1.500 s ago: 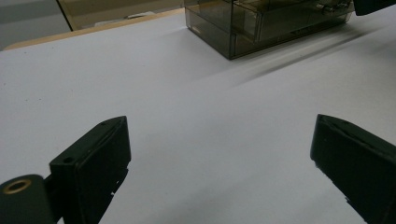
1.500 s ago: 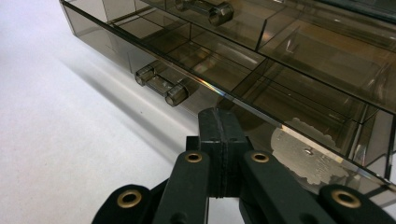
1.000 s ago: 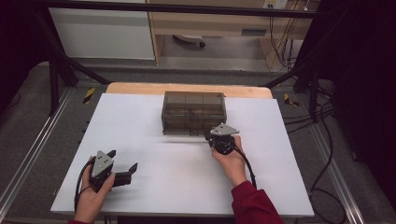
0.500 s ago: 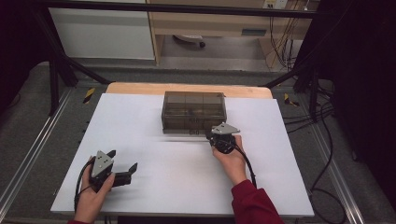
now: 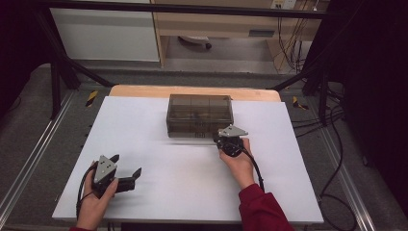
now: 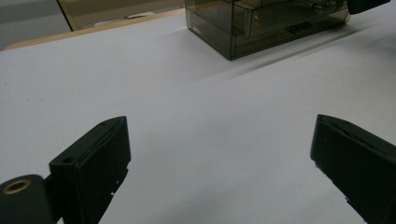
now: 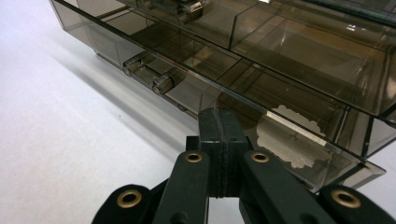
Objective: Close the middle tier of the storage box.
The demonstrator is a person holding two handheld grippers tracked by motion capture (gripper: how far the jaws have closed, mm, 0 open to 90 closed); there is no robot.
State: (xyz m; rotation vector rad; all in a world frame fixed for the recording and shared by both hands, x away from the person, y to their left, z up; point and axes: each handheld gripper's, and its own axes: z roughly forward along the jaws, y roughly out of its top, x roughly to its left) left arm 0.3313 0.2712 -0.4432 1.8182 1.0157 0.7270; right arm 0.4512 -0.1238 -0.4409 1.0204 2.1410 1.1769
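Nothing has shifted over the last second — the right gripper [image 5: 226,139] stays closed against the near-right edge of the smoked plastic organiser box [image 5: 199,114] at table centre, left gripper [image 5: 126,173] open and idle near-left — so opening looks pending.

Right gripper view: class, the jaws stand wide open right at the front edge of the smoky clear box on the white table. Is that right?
Not quite. The right gripper has its jaws pressed shut, pad against pad, as the right gripper view shows. The rest holds: they sit right at the front edge of the smoky clear box on the white table.
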